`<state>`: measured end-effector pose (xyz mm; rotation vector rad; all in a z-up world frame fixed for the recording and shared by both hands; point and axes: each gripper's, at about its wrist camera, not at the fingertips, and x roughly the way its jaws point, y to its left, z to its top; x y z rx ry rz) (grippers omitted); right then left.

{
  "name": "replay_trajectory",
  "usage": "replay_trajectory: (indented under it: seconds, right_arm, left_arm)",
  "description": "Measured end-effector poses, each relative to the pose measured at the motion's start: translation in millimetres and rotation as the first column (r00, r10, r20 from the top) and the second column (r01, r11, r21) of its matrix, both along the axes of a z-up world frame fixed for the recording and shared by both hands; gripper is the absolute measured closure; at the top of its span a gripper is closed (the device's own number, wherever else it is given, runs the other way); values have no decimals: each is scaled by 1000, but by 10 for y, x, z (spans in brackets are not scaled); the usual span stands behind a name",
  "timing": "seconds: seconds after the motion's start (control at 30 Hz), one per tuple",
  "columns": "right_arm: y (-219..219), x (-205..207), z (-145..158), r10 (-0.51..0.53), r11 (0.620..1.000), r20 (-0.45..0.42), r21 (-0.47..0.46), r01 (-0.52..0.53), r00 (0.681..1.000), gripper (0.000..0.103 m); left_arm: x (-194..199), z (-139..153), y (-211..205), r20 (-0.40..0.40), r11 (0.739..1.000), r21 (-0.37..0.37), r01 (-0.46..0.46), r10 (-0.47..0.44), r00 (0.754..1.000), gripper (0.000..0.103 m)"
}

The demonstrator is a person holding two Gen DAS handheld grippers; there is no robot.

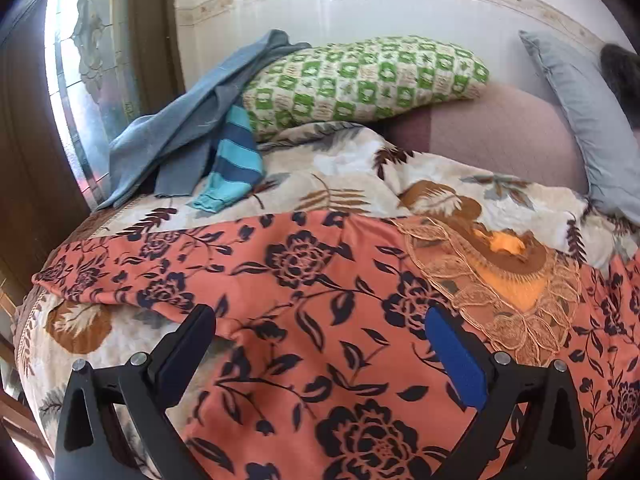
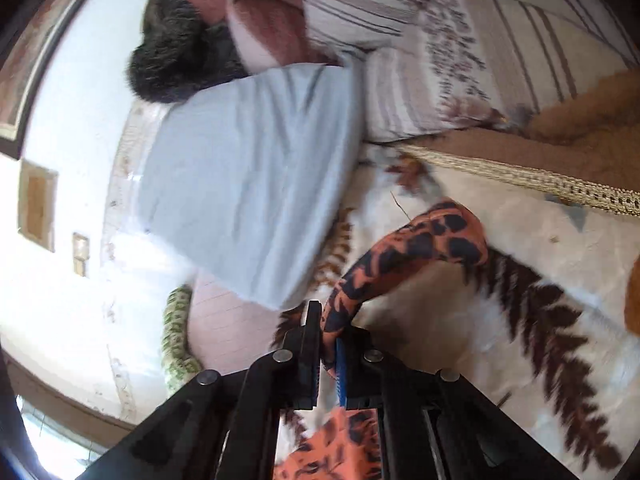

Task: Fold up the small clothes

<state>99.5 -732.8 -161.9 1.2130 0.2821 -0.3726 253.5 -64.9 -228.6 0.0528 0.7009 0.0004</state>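
Black hand-held gripper, blue pad

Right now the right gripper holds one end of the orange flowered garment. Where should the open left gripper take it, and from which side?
Probably the near left edge of the orange flowered garment, where it lies folded over the leaf-print bedspread. The left gripper could come in low from the left; the raised edge gives its fingers something to close on. The right gripper pinches its own end.
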Motion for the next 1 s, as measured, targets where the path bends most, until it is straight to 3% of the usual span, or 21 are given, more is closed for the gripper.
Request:
replay_trajectory:
  seconds: [0.13, 0.27, 0.37, 0.47, 0.53, 0.6, 0.67, 0.7, 0.73, 0.8, 0.87, 0.9, 0.93, 1.0]
  right_arm:
    - [824, 307, 857, 180, 979, 83, -113, -170, 980, 97]
    - [1941, 810, 1402, 399, 902, 94, -221, -372, 912, 97]
    - [2908, 1282, 1400, 551, 810, 37, -263, -524, 834, 97]
    - [3893, 1713, 1017, 650, 706, -115, -274, -653, 751, 97]
    - [4556, 1996, 538, 713, 603, -261, -244, -759, 651, 93]
    - [5154, 2240, -46, 739, 485, -432, -191, -854, 516, 91]
    - [5605, 2342, -603, 780, 374, -513, -79, -924, 359, 89]
    - [5753, 2289, -799, 793, 330, -531, -37, -943, 298, 89]
    - [5868, 2218, -897, 791, 292, -552, -37, -956, 264, 87]
    - [5978, 2004, -902, 774, 231, -587, -87, -969, 237, 79]
    - [5899, 1807, -721, 788, 203, -573, -102, -974, 224, 65]
    - [5832, 1756, -607, 800, 201, -552, -122, -972, 234, 47]
    - [5698, 1667, -483, 806, 208, -532, -160, -965, 262, 42]
    - [5448, 1524, -217, 807, 244, -494, -220, -944, 324, 42]
  left_arm:
    - [-27, 170, 432, 59, 993, 5, -119, 118, 991, 0]
    - [-64, 206, 912, 73, 974, 12, -227, 226, 971, 0]
    - [-71, 173, 1205, 46, 959, 4, -282, 282, 958, 0]
    - [-91, 144, 1429, 23, 944, -7, -330, 330, 944, 0]
    - [-98, 131, 1527, 7, 937, -17, -349, 349, 937, 0]
    - [-91, 123, 1581, -6, 933, -20, -360, 360, 933, 0]
    - [-81, 115, 1627, -12, 929, -13, -371, 370, 929, 0]
    - [-77, 115, 1650, -15, 927, -15, -375, 375, 927, 0]
    - [-74, 113, 1676, -20, 925, -23, -379, 378, 925, 0]
    - [-65, 115, 1718, -30, 924, -48, -380, 379, 925, 0]
    - [-53, 120, 1726, -36, 921, -68, -382, 381, 924, 0]
    - [-42, 122, 1718, -39, 922, -82, -378, 377, 926, 0]
    - [-29, 128, 1699, -39, 925, -98, -368, 366, 930, 0]
    - [16, 142, 1625, -28, 932, -110, -345, 344, 939, 0]
